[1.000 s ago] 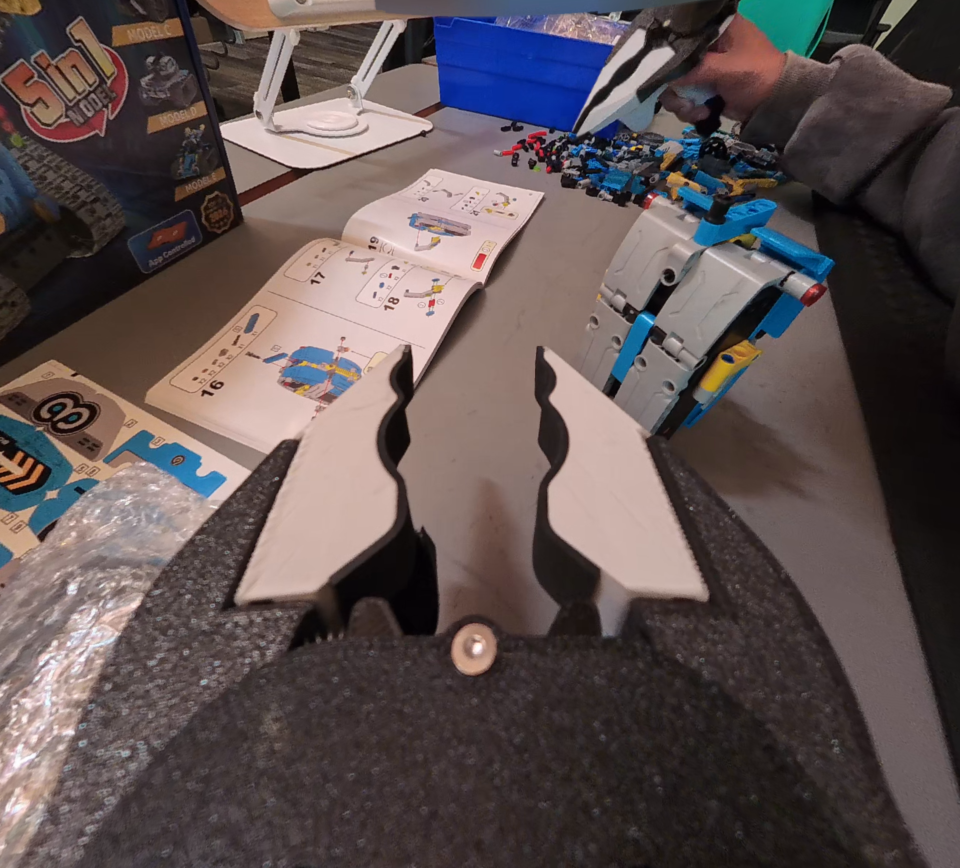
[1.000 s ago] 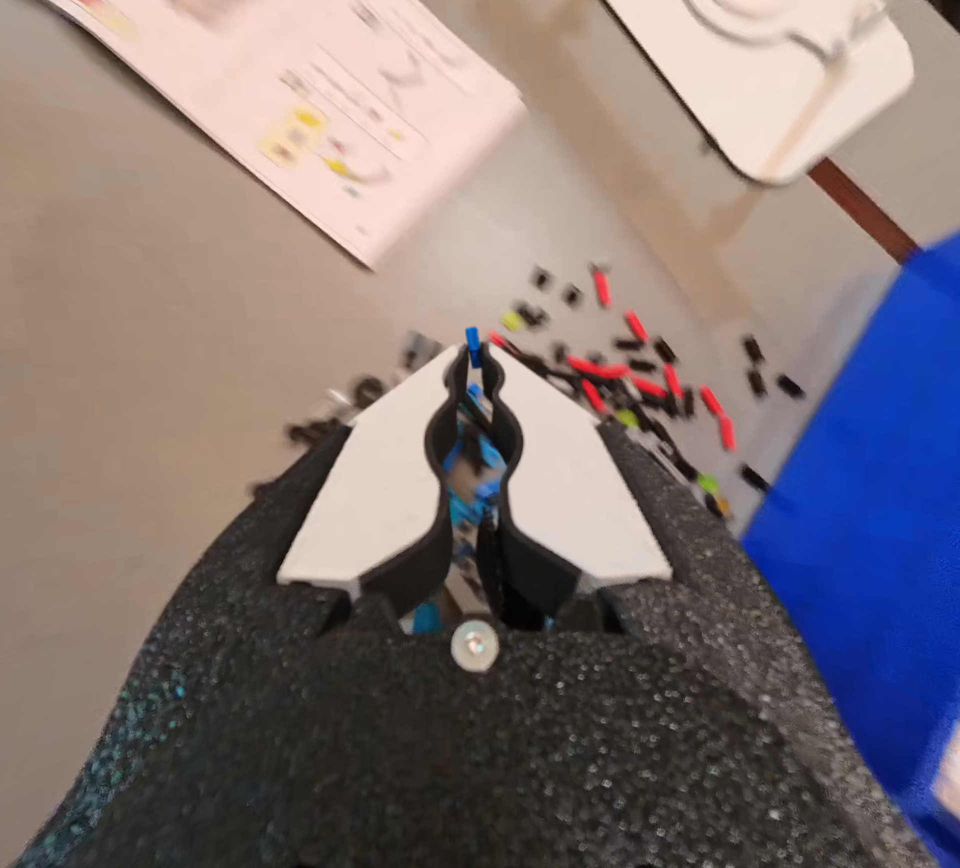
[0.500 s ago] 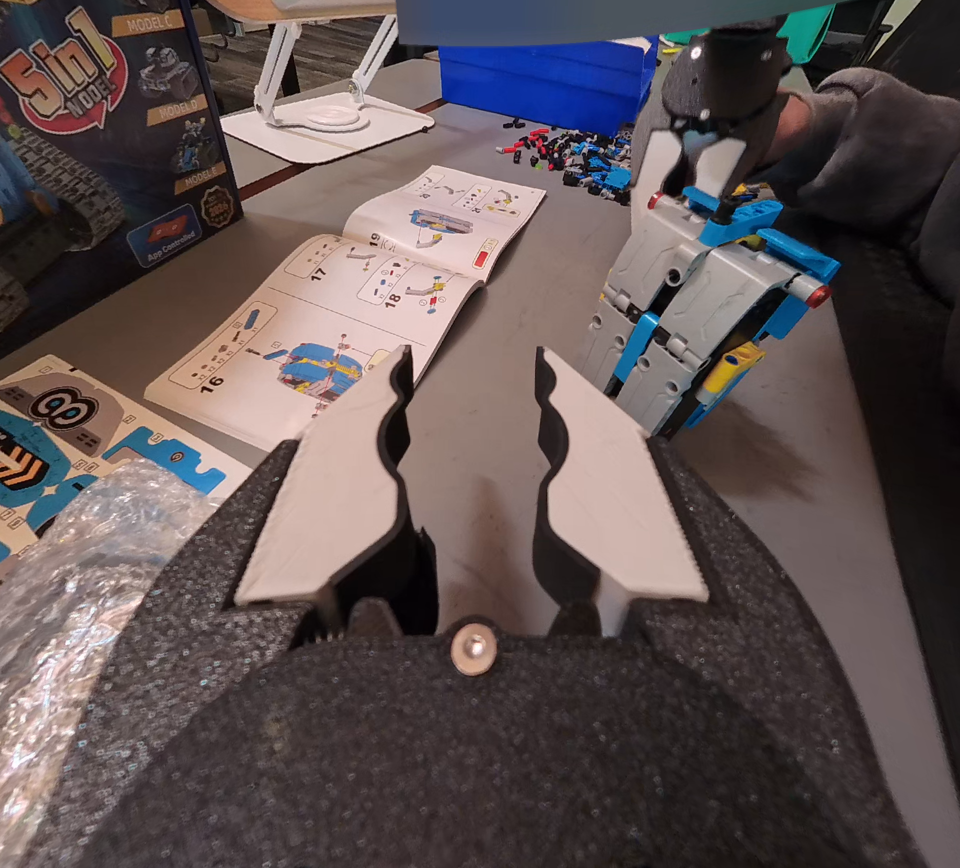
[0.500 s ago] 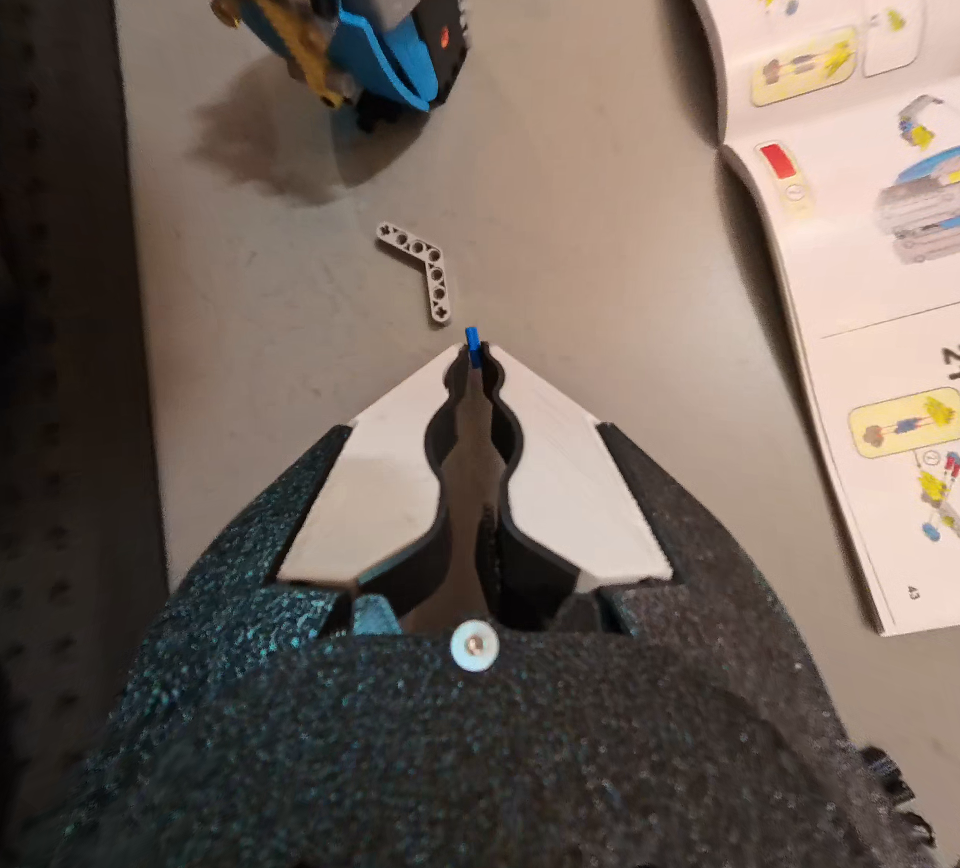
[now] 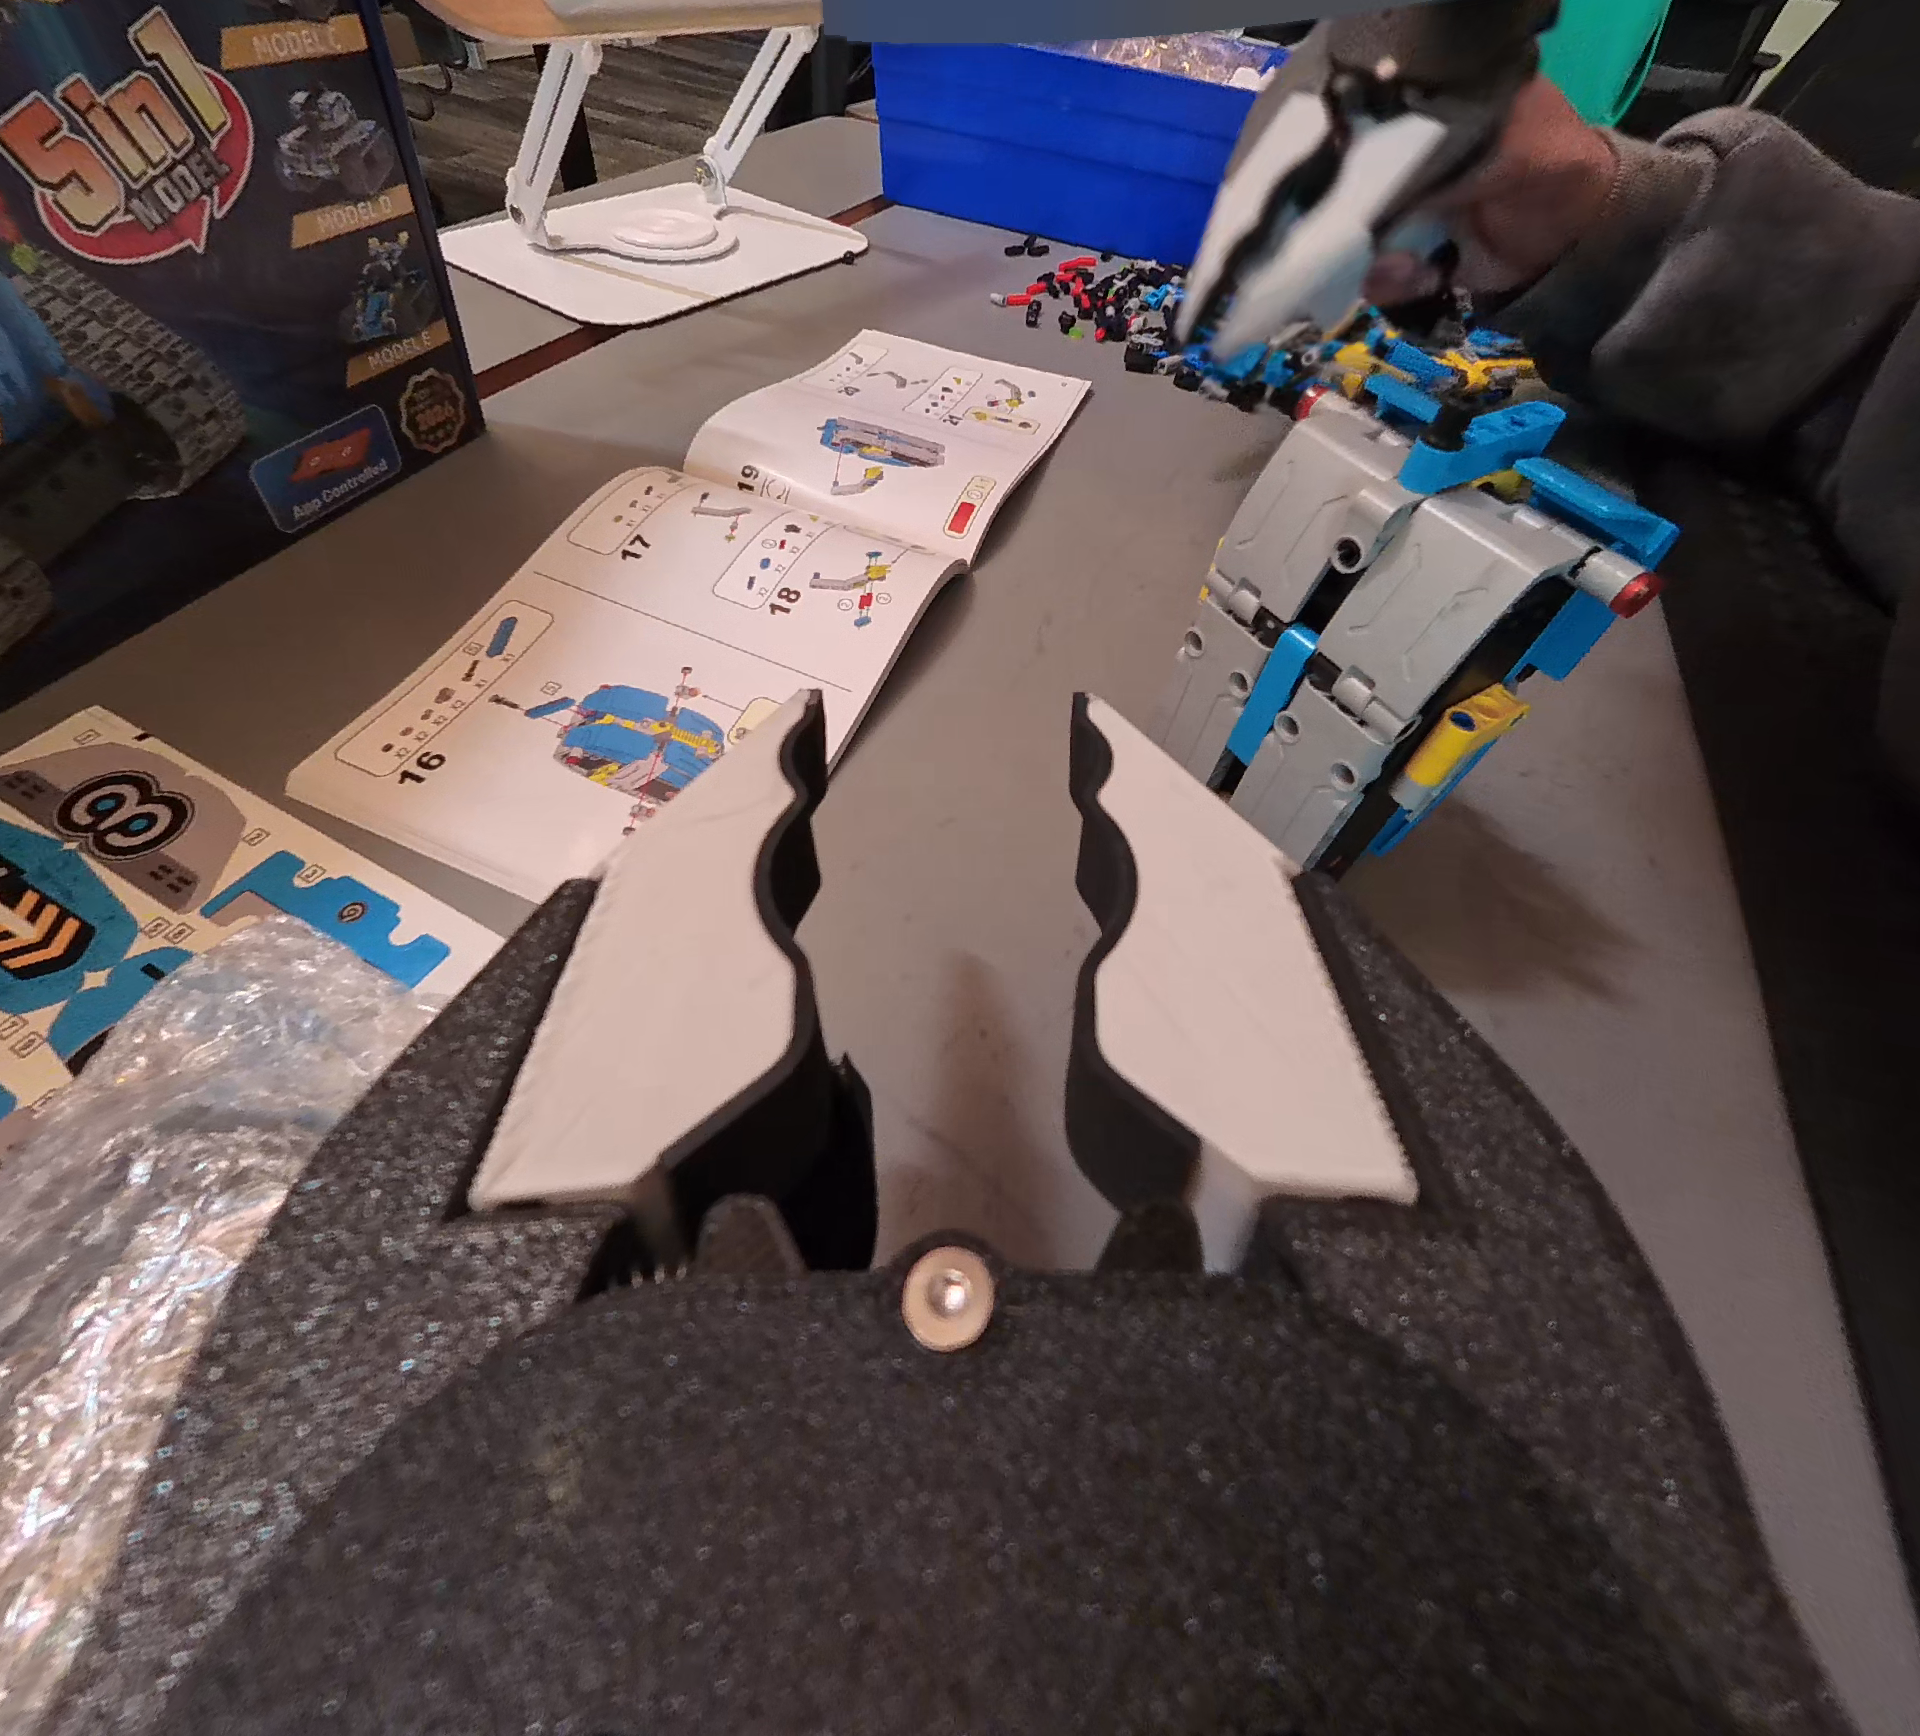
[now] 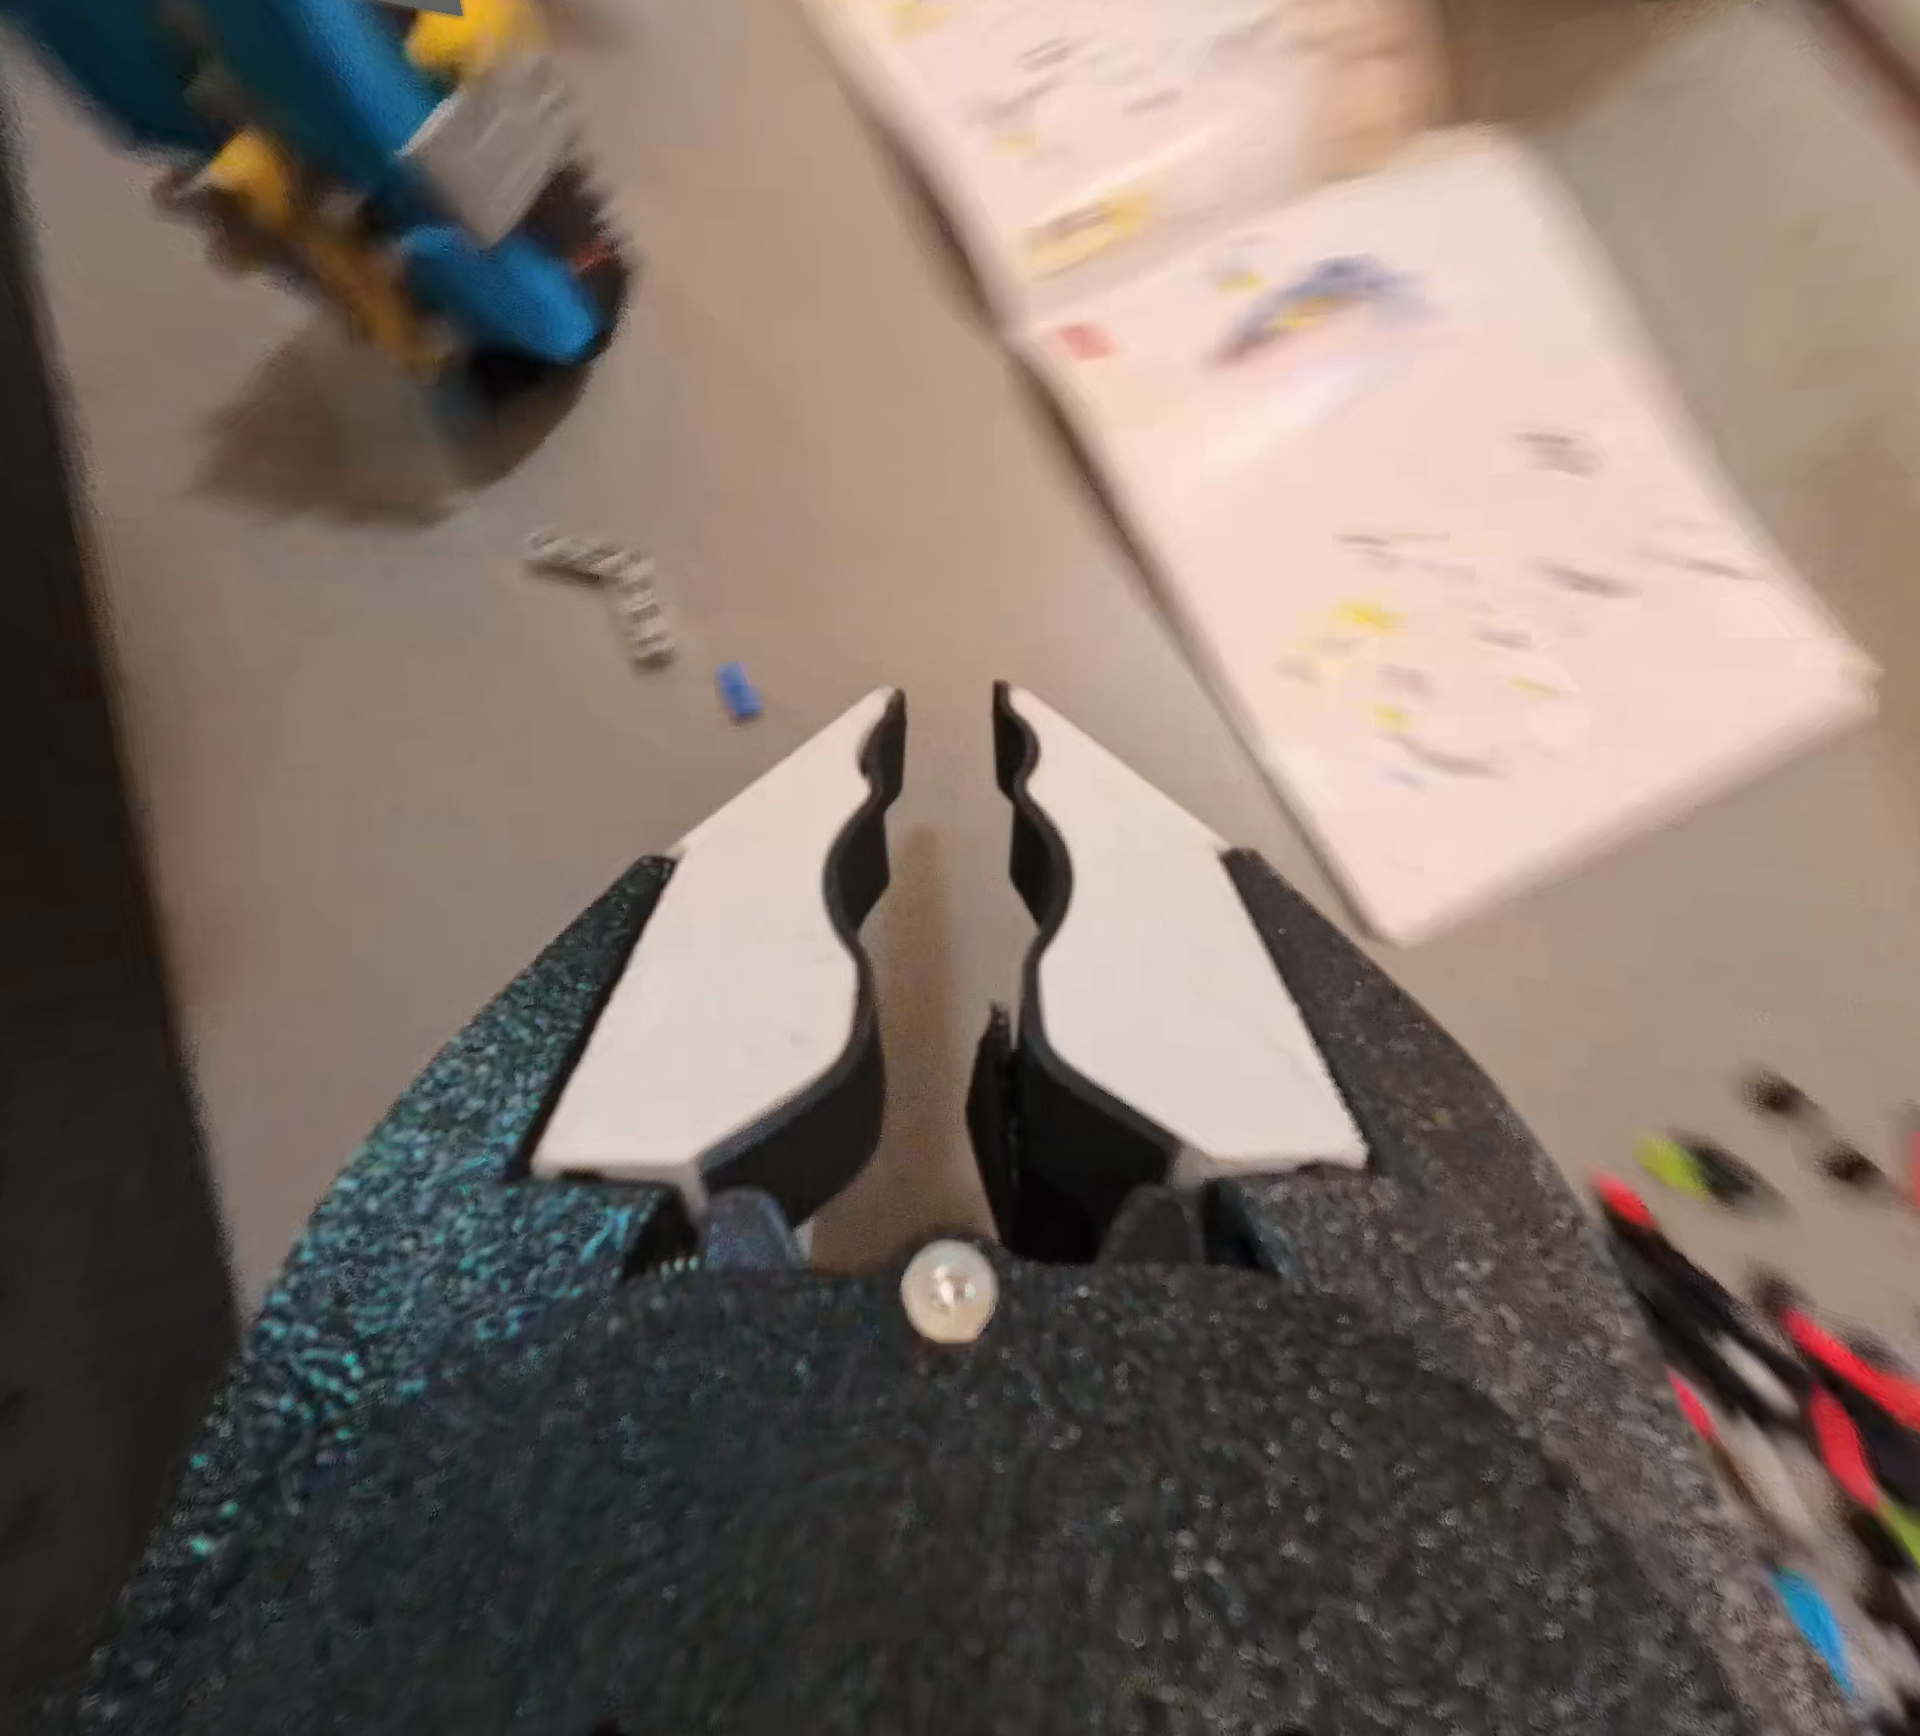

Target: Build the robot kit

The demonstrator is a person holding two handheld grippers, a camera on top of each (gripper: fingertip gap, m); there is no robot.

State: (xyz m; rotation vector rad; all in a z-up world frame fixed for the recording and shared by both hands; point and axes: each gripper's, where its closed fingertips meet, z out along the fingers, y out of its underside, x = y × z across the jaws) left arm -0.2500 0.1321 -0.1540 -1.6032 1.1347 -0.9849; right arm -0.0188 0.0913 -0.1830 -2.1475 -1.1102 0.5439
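My left gripper [image 5: 945,715] is open and empty above the grey table [image 5: 997,855], between the open instruction booklet [image 5: 717,585] and the grey, blue and yellow brick model [image 5: 1392,637]. My right gripper [image 6: 948,699] is open with nothing between its pads. A small blue pin [image 6: 740,691] lies on the table just left of its fingertips, next to a bent grey beam [image 6: 608,580]. The right wrist view is blurred. The right gripper also shows in the left wrist view [image 5: 1242,315], held by a hand above the pile of loose parts [image 5: 1195,315].
A toy box [image 5: 197,211] stands at the far left, with a sticker sheet [image 5: 135,865] and bubble wrap [image 5: 135,1156] in front of it. A white stand [image 5: 644,232] and a blue bin [image 5: 1049,128] are at the back. Loose pins [image 6: 1766,1354] lie at the right. The tips of one gripper are about 25 cm away from the tips of the other.
My right gripper carried the small blue pin from the parts pile to a spot near the grey beam, opened and let it go onto the table, then began pulling away. The left gripper has not moved.
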